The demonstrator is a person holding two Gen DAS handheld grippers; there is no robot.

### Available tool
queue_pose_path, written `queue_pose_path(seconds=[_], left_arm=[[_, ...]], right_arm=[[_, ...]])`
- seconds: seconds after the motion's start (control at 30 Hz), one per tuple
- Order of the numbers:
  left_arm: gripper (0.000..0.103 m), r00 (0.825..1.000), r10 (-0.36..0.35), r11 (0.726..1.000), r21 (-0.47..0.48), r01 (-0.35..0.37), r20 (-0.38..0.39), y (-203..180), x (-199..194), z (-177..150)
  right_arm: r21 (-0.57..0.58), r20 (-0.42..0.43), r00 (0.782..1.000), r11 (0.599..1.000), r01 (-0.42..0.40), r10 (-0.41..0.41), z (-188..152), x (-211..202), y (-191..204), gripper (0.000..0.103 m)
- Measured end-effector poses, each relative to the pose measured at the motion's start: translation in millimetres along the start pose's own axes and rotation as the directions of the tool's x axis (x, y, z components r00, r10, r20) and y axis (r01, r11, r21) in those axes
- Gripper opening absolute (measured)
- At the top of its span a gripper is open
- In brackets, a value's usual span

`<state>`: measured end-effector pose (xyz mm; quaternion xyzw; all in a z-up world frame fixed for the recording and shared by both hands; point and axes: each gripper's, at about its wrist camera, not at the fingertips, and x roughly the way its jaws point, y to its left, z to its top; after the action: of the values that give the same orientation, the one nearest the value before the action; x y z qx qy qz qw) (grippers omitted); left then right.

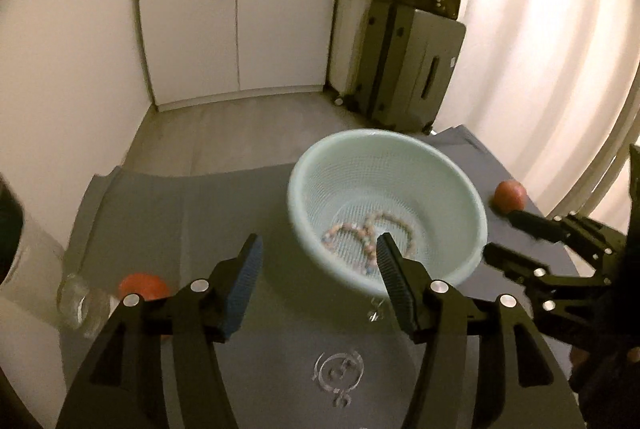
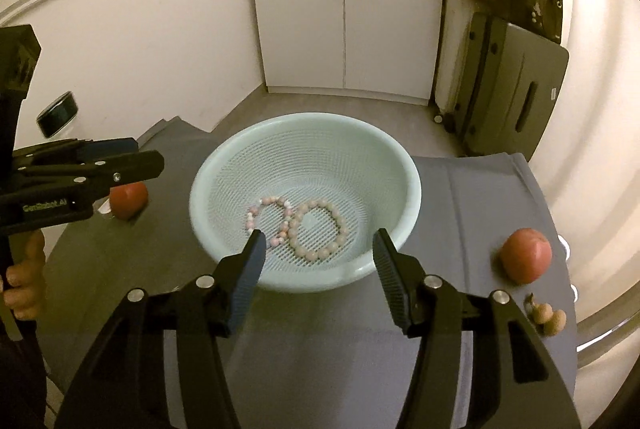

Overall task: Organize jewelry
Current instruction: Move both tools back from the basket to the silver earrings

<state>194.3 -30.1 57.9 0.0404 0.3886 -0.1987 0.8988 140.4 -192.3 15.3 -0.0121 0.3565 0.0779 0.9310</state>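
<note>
A pale green mesh basket point(image 2: 224, 165) stands on the grey table and holds two pink bead bracelets point(image 2: 320, 231). The basket point(image 1: 312, 165) and bracelets point(image 1: 368, 233) also show in the left wrist view. My left gripper point(image 1: 318, 249) is open and empty just in front of the basket. My right gripper point(image 2: 318, 245) is open and empty over the basket's near rim. A small silver jewelry piece point(image 1: 375, 309) lies on the table below the basket. The right gripper point(image 1: 508, 233) shows at the right of the left wrist view, and the left gripper point(image 2: 148, 157) at the left of the right wrist view.
Red fruits lie on the table at the left point(image 2: 128, 199) and the right point(image 2: 526, 255). Small brown nuts point(image 2: 546, 317) lie near the right edge. A clear glass point(image 1: 78, 303) sits at the left edge. Suitcases point(image 2: 504, 85) and a white cabinet point(image 2: 344, 1) stand behind.
</note>
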Motion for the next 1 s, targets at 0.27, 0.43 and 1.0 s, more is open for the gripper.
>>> queue_pose_path(seconds=[0.27, 0.43, 1.0], left_arm=[[0.058, 1.000, -0.001, 1.000, -0.003, 0.001, -0.023, 5, -30, -18], [0.058, 0.999, 0.015, 0.999, 0.033, -0.013, -0.036, 0, -48, -41], [0.059, 0.990, -0.042, 0.998, 0.049, 0.049, -0.138, 11, -47, -127]], right_arm=[[-0.026, 0.003, 1.000, 0.999, -0.031, 0.031, -9, -27, 23, 0.057], [-0.042, -0.012, 0.998, 0.997, -0.058, 0.058, -23, -40, 39, 0.057], [-0.151, -0.142, 0.985, 0.982, -0.118, 0.096, -97, -37, 73, 0.057]])
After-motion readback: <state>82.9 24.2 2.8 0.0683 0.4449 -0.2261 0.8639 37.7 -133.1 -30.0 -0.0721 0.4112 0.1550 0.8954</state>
